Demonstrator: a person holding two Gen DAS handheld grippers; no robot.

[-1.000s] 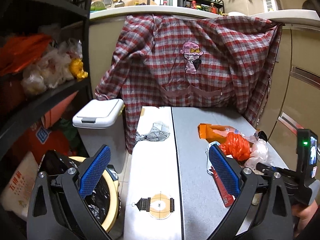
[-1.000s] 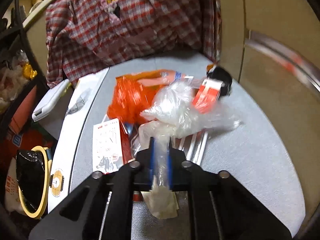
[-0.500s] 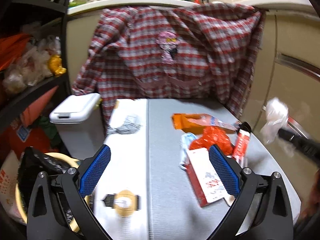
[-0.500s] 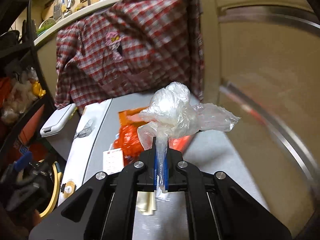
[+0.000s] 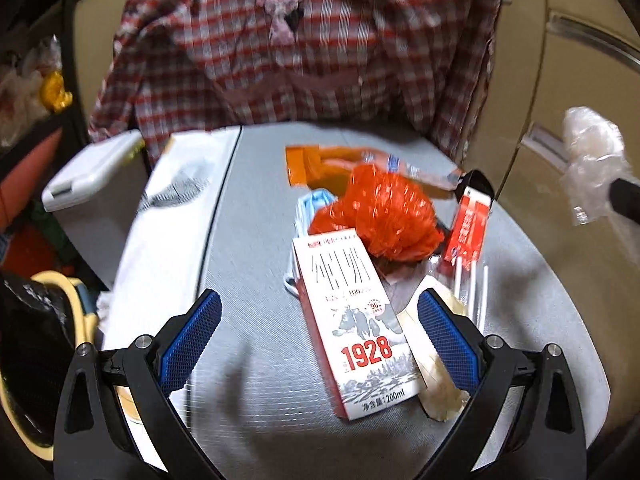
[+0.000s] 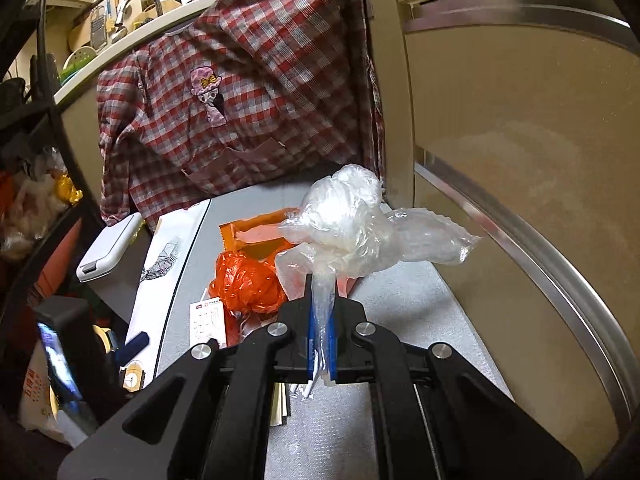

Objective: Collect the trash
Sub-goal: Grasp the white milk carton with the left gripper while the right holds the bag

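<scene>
Trash lies piled on the grey table (image 5: pixel 248 264): a white and red milk carton (image 5: pixel 352 320), a crumpled orange bag (image 5: pixel 380 212), an orange wrapper (image 5: pixel 320 160) and a red packet with white sticks (image 5: pixel 466 228). My left gripper (image 5: pixel 320 336) is open and low over the table, and the carton's near end lies between its blue pads (image 5: pixel 192 336) without touching them. My right gripper (image 6: pixel 320 320) is shut on the neck of a crumpled clear plastic bag (image 6: pixel 352 224) and holds it above the pile. The same clear plastic bag (image 5: pixel 592 160) hangs in the air at the right in the left wrist view.
A round bin with a black liner (image 5: pixel 40 320) stands on the floor left of the table, behind it a white lidded bin (image 5: pixel 88 172). A plaid shirt (image 5: pixel 304 52) hangs behind the table. Beige cabinet doors (image 6: pixel 520 160) close off the right. A cluttered shelf (image 5: pixel 32 92) is at the left.
My left gripper has swung right and down over the pile, so the carton now lies between its fingers. My right gripper has lifted the clear bag off the pile.
</scene>
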